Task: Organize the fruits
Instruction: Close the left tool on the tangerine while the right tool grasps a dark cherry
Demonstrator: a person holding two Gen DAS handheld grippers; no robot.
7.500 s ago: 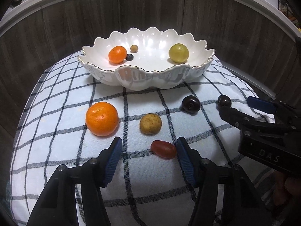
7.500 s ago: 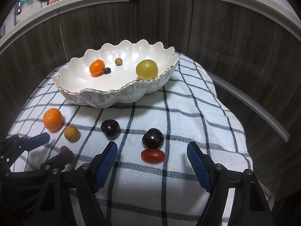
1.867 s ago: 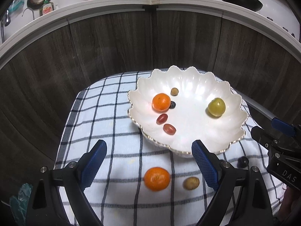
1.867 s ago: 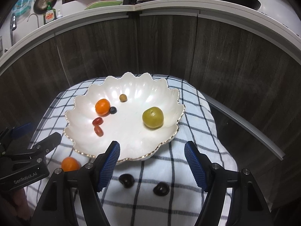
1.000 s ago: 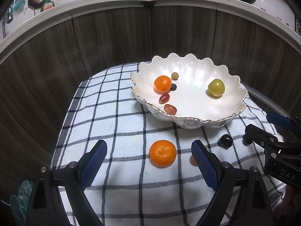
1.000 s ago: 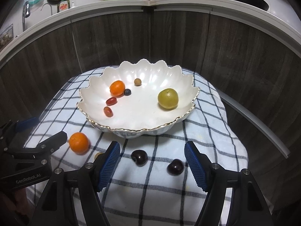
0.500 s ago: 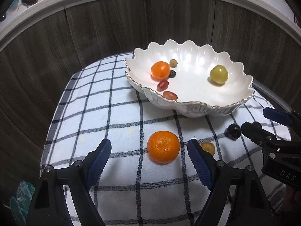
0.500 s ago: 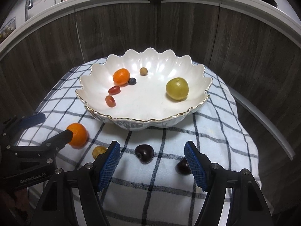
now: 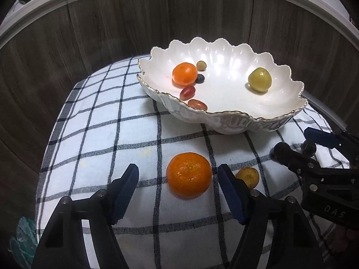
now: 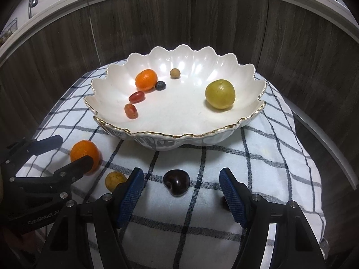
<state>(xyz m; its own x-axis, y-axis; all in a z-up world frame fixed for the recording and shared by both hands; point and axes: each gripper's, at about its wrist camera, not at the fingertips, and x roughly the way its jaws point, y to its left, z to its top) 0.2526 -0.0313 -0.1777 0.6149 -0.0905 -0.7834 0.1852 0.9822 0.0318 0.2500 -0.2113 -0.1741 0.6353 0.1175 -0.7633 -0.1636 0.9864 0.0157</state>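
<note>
A white cloth with a dark check (image 9: 94, 134) is covering the raised, rounded surface, draping over its edges. Sitting directly on it toward the back is a scalloped white bowl with a gold rim (image 9: 235, 123). In front of the bowl, a large mandarin (image 9: 189, 175) is resting on the cloth, with a small yellowish fruit (image 9: 248, 176) just beside it. Further right, a dark cherry (image 10: 176, 182) is lying on the check, and another dark fruit (image 10: 224, 201) is peeking out, mostly hidden
</note>
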